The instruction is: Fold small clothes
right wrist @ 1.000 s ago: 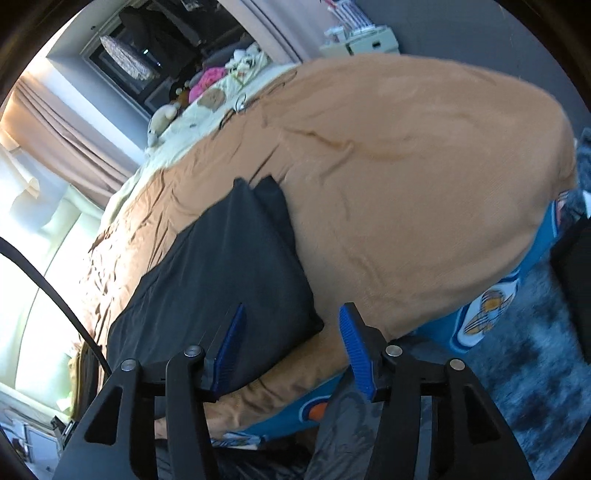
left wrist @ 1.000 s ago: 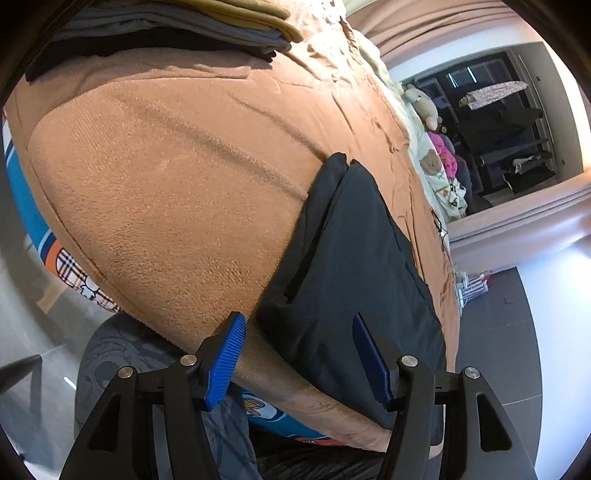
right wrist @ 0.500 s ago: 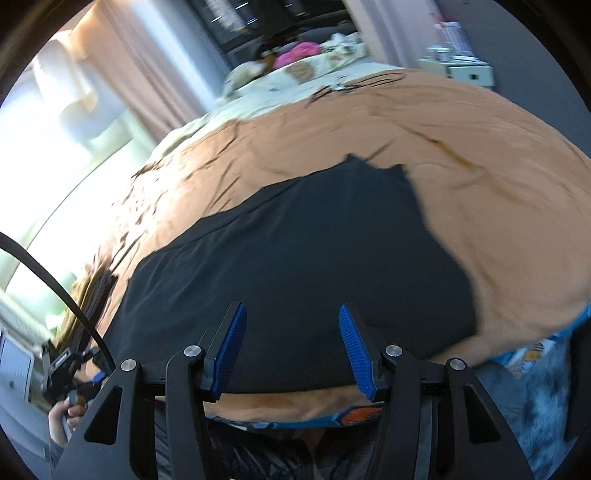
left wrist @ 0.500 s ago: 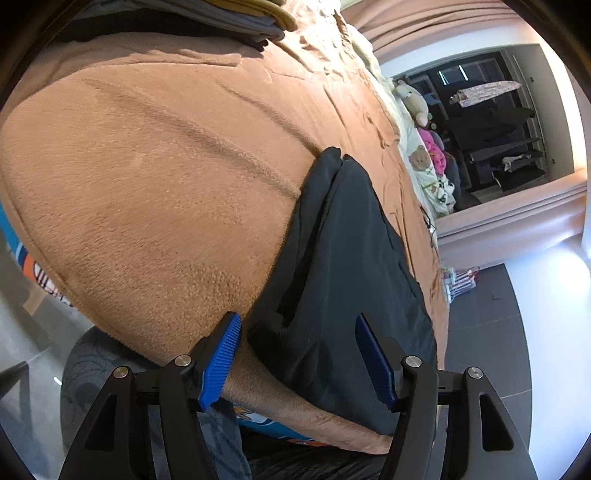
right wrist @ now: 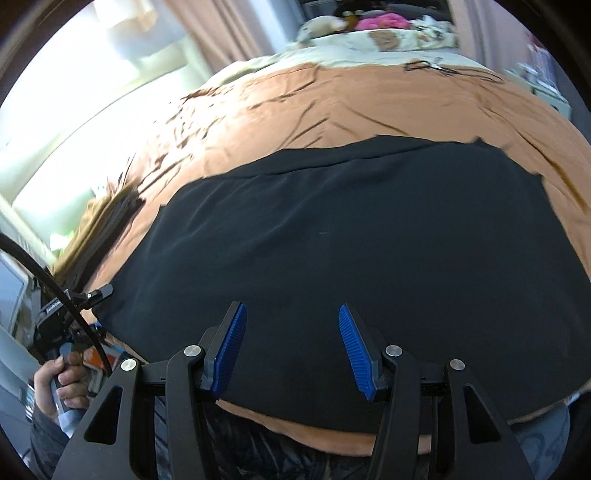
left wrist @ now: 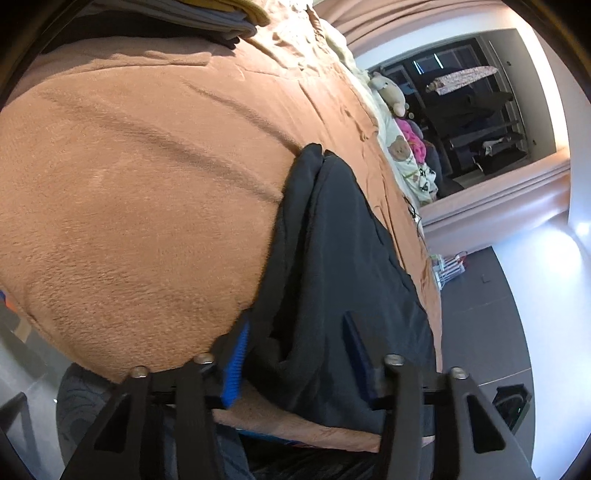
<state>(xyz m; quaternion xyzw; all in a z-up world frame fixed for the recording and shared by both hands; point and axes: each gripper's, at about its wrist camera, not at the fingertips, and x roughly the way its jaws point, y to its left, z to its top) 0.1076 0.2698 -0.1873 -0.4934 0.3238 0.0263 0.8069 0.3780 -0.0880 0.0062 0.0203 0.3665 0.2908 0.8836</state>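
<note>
Left wrist view: bare brown blanket [left wrist: 140, 206] fills the left half, free of objects up to a stack of folded clothes [left wrist: 207, 14] that is cut off by the top edge. The dark garment [left wrist: 332, 251] lies along the blanket's near edge, its doubled corner bunched up. The left gripper [left wrist: 295, 354] has just been closing, and that corner sits between its blue pads [left wrist: 236, 365]; the gap is now narrow, but whether the pads press the cloth cannot be told (the right-hand pad lies in shadow against the fabric). Beyond the bed's far edge, soft toys [left wrist: 391, 96] and open grey floor [left wrist: 517, 295].

Right wrist view: a hand [right wrist: 62, 380] grips the other tool's handle at the lower left. The garment is spread flat across the middle of the blanket, its far hem straight, clear blanket beyond it. The right gripper [right wrist: 291, 347] hovers over the near hem, jaws moderately apart, holding nothing. The picture's far edge is motion-blurred.
</note>
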